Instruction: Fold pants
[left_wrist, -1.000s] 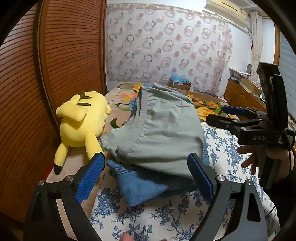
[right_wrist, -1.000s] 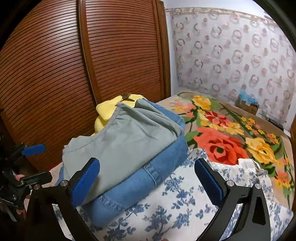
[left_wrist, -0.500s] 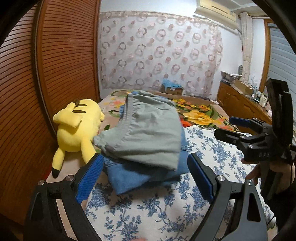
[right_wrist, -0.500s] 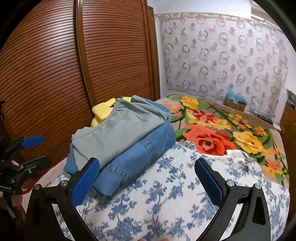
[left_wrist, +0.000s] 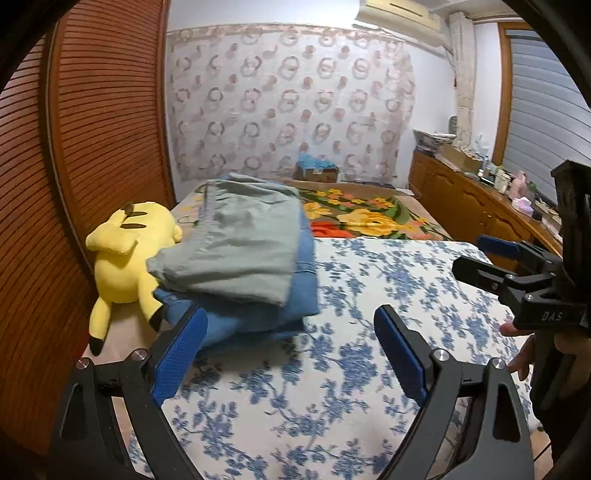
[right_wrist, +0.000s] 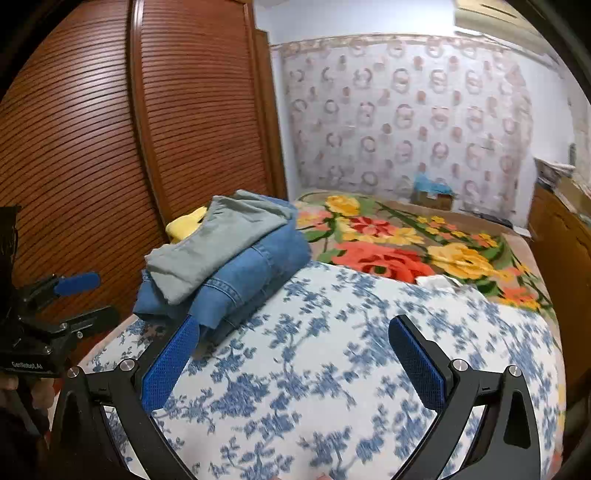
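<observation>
Both grippers drawn back from folded pants (left_wrist: 240, 251), left gripper (left_wrist: 291, 347) and right gripper (right_wrist: 295, 354) apart, empty

My left black two-finger gripper with blue pads (left_wrist: 290, 350) gapes wide, empty — my right one (right_wrist: 293, 354) likewise, apparently; both tilt downward.

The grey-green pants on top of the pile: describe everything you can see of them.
The grey-green pants are a soft, matte woven cloth, folded into a flat, roughly rectangular bundle with a gathered seam along one long edge. They lie on top of folded blue denim, which sticks out beneath them on the near and right sides. One corner reaches toward the yellow plush toy; whether it touches it cannot be told. The pile sits on the blue-flowered bedcover. No gripper touches them.
</observation>
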